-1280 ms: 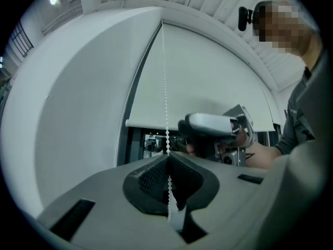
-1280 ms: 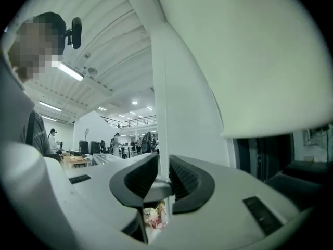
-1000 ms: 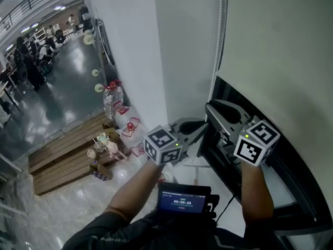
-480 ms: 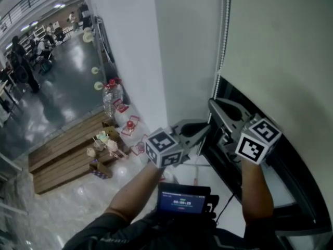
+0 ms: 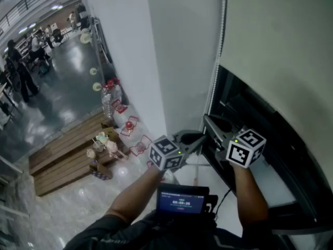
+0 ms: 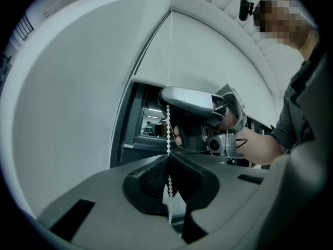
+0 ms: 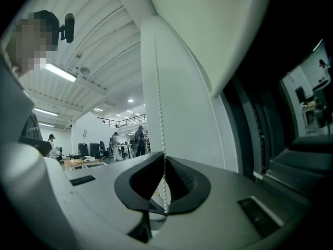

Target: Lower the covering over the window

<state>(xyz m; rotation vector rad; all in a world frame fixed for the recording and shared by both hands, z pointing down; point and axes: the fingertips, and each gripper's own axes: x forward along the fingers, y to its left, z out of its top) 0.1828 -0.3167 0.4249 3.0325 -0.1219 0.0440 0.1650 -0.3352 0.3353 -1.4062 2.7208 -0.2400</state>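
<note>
A cream roller blind (image 5: 281,46) hangs over the dark window (image 5: 250,113), with its lower edge partway down. Its white bead chain (image 5: 218,61) runs down the blind's left side. My left gripper (image 5: 200,141) is shut on the chain, which runs up from between the jaws (image 6: 168,163). My right gripper (image 5: 207,120) sits just above it, pointing back toward the left one. Its jaws have just been closing and are now shut on the bead chain (image 7: 158,87), which passes through the jaw gap (image 7: 165,163).
A white wall column (image 5: 140,51) stands left of the chain. Below the window is a white sill (image 5: 260,184). A screen device (image 5: 182,199) sits at my chest. Far below left are a wooden platform (image 5: 67,155), a water bottle (image 5: 110,100) and people.
Both grippers have sunk lower along the chain in the head view, staying close together. The right gripper now sits nearer the left one.
</note>
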